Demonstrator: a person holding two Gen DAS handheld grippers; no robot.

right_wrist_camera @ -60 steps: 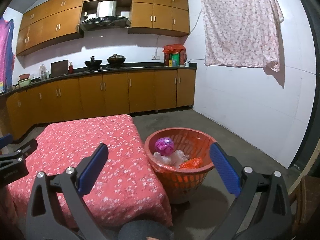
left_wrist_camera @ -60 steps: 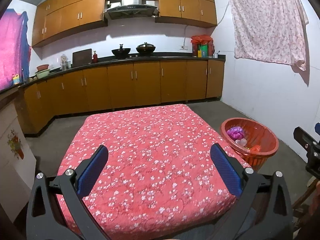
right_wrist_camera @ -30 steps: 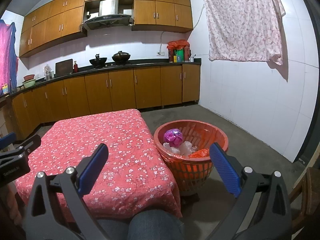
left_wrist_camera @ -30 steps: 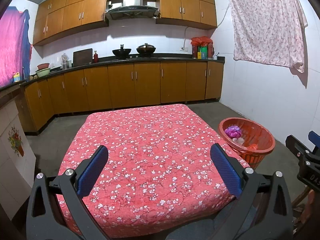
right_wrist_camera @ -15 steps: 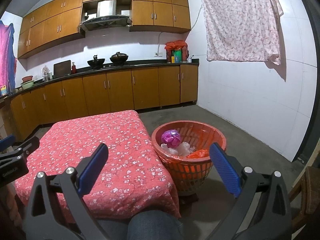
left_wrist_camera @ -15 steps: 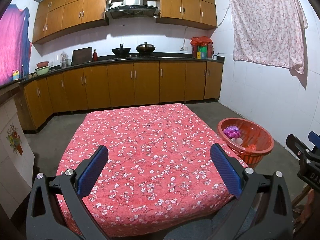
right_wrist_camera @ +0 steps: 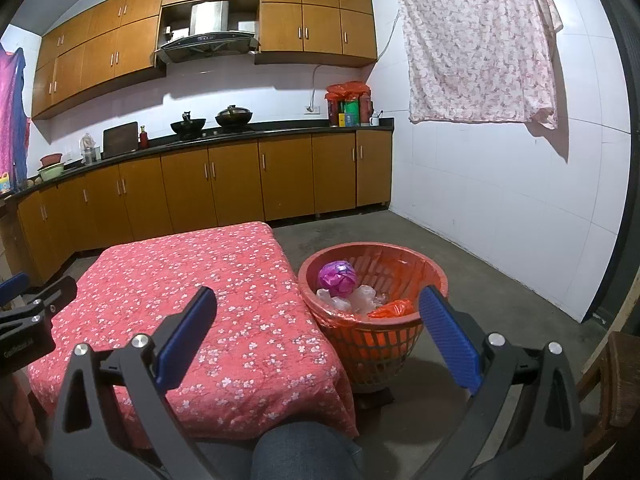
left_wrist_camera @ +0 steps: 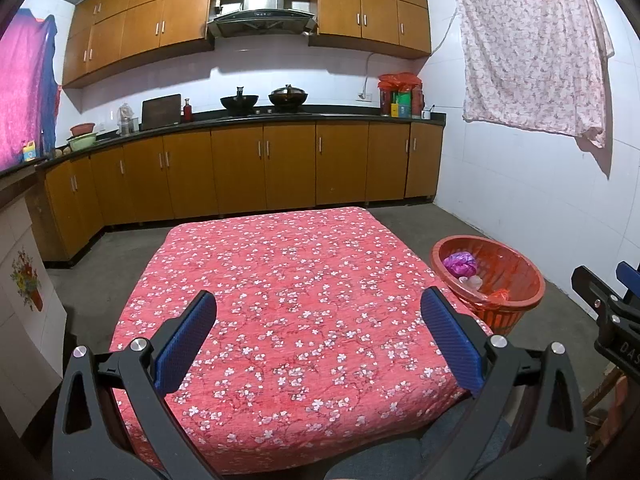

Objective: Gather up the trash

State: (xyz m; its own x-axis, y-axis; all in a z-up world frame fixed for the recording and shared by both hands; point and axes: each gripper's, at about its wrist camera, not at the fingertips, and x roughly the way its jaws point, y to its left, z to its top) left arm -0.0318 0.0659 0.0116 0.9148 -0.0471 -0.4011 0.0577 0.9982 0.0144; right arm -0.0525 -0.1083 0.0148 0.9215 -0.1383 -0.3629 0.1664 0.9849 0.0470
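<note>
Trash: purple crumpled ball [right_wrist_camera: 337, 278], clear plastic [right_wrist_camera: 356, 298] and an orange bag [right_wrist_camera: 390, 309] lie in the red basket [right_wrist_camera: 376, 344], centre right of the right wrist view, beside the bench [left_wrist_camera: 288, 300].
Handling: looks light, soft and crushable; best pinched at a bunched fold.
Left gripper [left_wrist_camera: 320, 344]: jaws apart, empty.
Right gripper [right_wrist_camera: 318, 344]: jaws apart, empty.
</note>
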